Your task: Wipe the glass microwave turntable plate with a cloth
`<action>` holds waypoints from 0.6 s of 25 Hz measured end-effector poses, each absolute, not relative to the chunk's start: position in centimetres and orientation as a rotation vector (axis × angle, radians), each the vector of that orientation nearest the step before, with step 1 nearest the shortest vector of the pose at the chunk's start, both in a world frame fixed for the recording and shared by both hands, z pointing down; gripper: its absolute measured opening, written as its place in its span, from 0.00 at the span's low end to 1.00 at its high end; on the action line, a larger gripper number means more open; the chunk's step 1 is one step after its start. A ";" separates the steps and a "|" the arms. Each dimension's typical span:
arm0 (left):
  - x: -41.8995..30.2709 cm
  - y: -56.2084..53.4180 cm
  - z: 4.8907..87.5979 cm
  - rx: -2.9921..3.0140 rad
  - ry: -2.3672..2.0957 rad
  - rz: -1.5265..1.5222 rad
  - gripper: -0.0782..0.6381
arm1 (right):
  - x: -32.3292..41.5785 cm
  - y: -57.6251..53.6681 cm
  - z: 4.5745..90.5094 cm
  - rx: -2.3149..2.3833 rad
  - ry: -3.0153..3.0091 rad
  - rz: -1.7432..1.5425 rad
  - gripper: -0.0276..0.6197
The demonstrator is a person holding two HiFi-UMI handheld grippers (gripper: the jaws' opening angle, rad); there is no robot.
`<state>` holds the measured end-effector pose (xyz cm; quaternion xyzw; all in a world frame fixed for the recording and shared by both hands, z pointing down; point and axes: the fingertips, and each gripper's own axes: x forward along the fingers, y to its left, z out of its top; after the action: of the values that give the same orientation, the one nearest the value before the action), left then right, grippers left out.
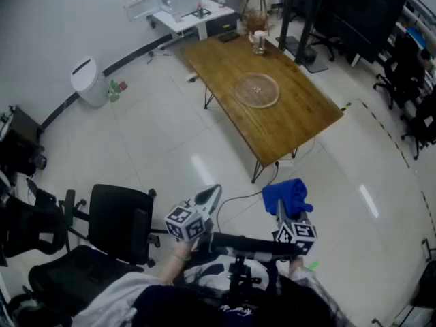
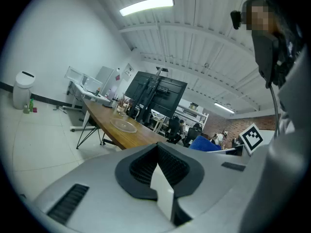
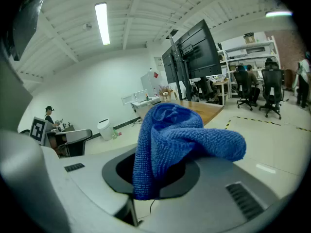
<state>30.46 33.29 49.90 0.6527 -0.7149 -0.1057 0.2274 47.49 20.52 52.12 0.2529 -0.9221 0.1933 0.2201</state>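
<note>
Blue cloth (image 3: 171, 130) in right tool (image 1: 281, 210), glass plate (image 1: 257, 89) on wooden table (image 1: 300, 125)

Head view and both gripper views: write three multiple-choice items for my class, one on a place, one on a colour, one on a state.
1. Where is the plate relative to the table?
A) under it
B) on it
C) leaning against it

2. What colour is the cloth?
A) red
B) white
C) blue

3. What state is the right gripper in?
A) open and empty
B) shut on the cloth
C) shut on the plate

Answers:
1 B, the head view shows the plate lying flat on the tabletop.
2 C, it is blue in both views that show it.
3 B, the cloth bulges out from between its jaws.
</note>
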 end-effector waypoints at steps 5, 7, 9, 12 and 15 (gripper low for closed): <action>30.8 31.8 49.8 1.789 -1.981 -0.262 0.11 | 47.2 18.3 52.8 0.685 -2.562 0.616 0.16; 30.4 31.8 50.0 1.772 -1.989 -0.243 0.11 | 46.4 18.0 53.0 0.659 -2.561 0.619 0.16; 29.4 31.9 50.0 1.746 -2.009 -0.232 0.11 | 45.2 17.7 53.2 0.631 -2.560 0.614 0.16; 27.4 31.8 49.9 1.714 -2.040 -0.225 0.11 | 43.2 17.0 53.6 0.604 -2.572 0.619 0.16; 25.2 31.2 50.5 1.712 -2.036 -0.214 0.11 | 41.1 16.0 53.7 0.617 -2.569 0.620 0.16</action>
<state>25.24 31.23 50.47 0.6235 -0.7418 -0.0779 0.2343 41.06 16.03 53.73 0.2222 -0.9250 0.2232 0.2124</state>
